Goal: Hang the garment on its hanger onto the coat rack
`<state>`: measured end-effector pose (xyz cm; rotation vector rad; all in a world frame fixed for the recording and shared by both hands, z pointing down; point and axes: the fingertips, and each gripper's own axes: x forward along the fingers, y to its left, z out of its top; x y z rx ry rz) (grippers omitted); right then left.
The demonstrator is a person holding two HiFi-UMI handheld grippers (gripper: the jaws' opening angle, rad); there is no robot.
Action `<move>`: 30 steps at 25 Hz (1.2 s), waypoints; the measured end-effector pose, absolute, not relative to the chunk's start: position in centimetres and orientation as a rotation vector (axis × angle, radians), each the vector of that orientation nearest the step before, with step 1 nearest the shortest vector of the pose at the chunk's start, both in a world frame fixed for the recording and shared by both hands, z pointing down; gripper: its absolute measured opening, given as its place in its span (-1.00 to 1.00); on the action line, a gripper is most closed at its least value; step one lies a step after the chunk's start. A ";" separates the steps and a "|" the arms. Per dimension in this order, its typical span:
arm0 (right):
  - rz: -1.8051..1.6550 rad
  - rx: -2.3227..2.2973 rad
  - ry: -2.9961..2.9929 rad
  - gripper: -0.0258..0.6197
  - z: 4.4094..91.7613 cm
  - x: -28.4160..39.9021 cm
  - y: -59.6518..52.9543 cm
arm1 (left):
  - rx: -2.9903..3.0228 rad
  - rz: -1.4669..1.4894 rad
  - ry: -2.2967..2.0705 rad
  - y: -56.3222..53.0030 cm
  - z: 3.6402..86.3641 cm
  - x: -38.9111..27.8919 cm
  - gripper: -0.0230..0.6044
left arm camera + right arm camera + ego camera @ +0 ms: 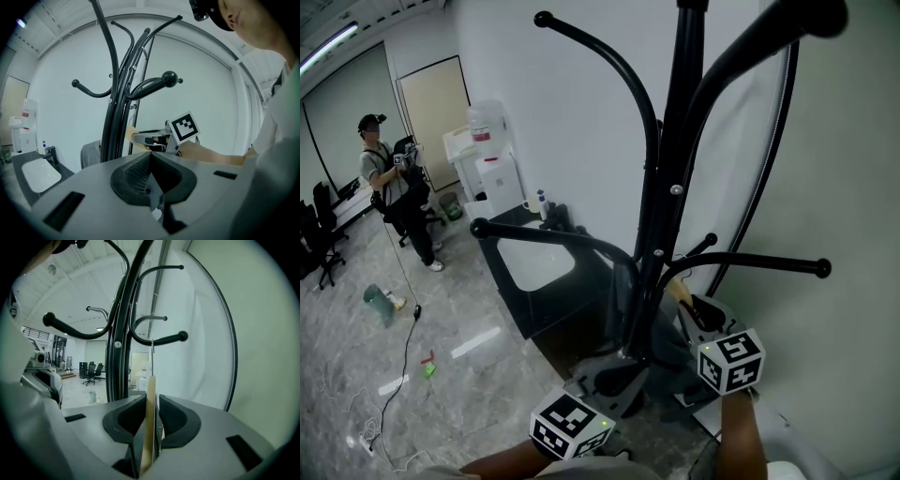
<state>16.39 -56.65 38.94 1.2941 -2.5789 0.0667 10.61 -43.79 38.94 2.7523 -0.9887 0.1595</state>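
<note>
Clenched in the right gripper (151, 405): a thin wooden hanger (149, 427), edge-on between the jaws, with its metal hook (152, 357) rising straight above them. Top of the hook right up against a ball-tipped arm; whether hooked over it, impossible to tell. Left gripper (151, 161) pressed closed with nothing between its jaws, low and to the left of the right gripper, pointing toward it. Just beyond both grippers, the black coat rack (675, 169), with its upright pole dead ahead and curved arms spreading above and to either side. Grey garment (89, 157) partly in sight past the pole. White wall (848, 141) close on the right of the right gripper. Well off to the left of the left gripper, a dark counter with a white basin (534, 264), a water dispenser (487, 155) and a standing person (389, 183).
</note>
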 end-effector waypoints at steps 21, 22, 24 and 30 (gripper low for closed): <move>0.243 1.348 -2.712 -0.87 36.8 15.3 -43.3 | 2.839 0.128 -0.984 -42.6 37.5 12.2 -0.91; 0.244 1.342 -2.714 -0.87 36.8 15.1 -43.0 | 2.842 0.127 -0.983 -42.5 37.4 12.2 -0.91; 0.246 1.333 -2.715 -0.87 37.0 14.9 -42.6 | 2.842 0.124 -0.980 -42.3 37.4 12.2 -0.91; 0.228 1.334 -2.719 -0.87 36.5 14.8 -42.2 | 2.840 0.120 -0.977 -41.9 37.5 12.2 -0.91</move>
